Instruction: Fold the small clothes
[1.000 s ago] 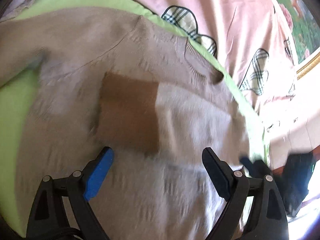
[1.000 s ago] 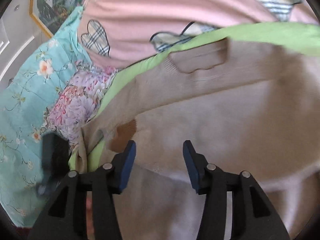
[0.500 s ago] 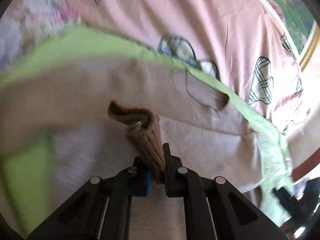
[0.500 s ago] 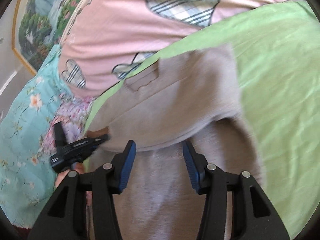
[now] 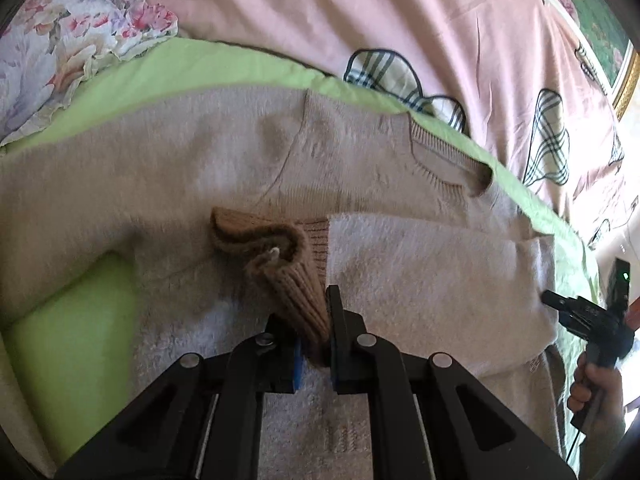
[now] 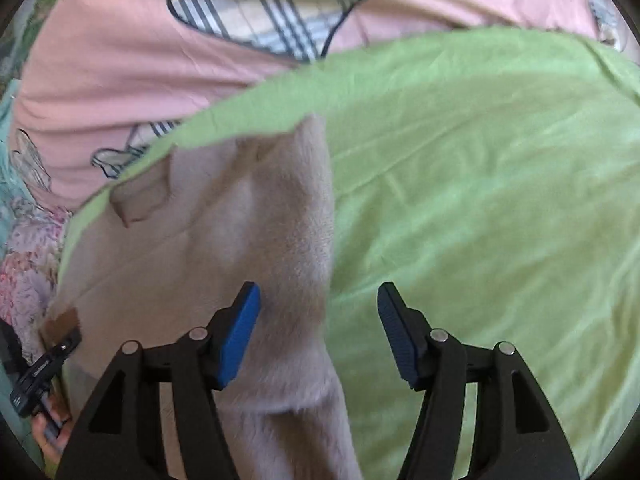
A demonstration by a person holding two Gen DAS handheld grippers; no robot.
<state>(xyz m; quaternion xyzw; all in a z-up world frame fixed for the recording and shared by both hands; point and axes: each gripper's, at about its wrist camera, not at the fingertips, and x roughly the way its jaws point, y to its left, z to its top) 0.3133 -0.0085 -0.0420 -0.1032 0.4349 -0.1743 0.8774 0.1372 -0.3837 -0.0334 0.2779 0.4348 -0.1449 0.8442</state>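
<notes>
- Left wrist view: the left gripper (image 5: 316,328) is clamped tight on the brown ribbed cuff (image 5: 296,300) of the beige sweater (image 5: 400,272).
- The sweater lies spread on the green sheet (image 5: 72,328).
- Right wrist view: the right gripper (image 6: 318,332) has its jaws opening, nothing pinched, over the sweater's edge.
- Beyond lies a pink quilt (image 6: 120,72).

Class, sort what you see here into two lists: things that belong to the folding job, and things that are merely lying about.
Belongs to the job:
- beige sweater
- its brown ribbed cuff, pinched in the left claw
- right claw, opening over the sweater's edge, gripping nothing

Just lying about:
- green sheet
- pink quilt with plaid hearts
- floral bedding
- framed picture
</notes>
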